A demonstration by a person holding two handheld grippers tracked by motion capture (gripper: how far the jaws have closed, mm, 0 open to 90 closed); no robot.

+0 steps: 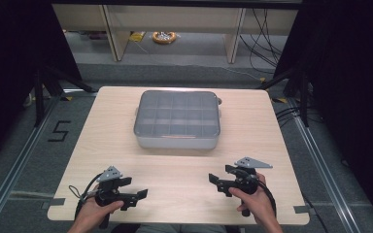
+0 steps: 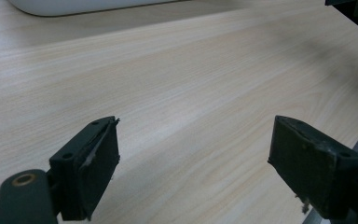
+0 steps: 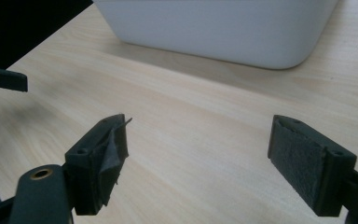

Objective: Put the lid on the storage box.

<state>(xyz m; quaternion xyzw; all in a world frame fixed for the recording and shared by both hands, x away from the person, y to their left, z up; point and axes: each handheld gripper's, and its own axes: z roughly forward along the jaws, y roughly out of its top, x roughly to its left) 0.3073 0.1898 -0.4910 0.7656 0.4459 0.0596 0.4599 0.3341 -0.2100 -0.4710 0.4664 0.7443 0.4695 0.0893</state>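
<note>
Box (image 1: 177, 121) of pale grey plastic sat at the middle of the light wooden counter (image 1: 102, 141), toward its far edge. It had rounded corners and a clear lid, through which a grid of small compartments showed; what lay in them could not be made out. Its smooth white-grey wall (image 3: 223, 28) rose ahead in the right gripper view. The left gripper (image 1: 135, 189) and right gripper (image 1: 219, 175) hovered near the counter's near edge, well apart from the box, each held in a hand. Both sets of fingers (image 2: 93, 168) stood wide open, holding nothing.
</note>
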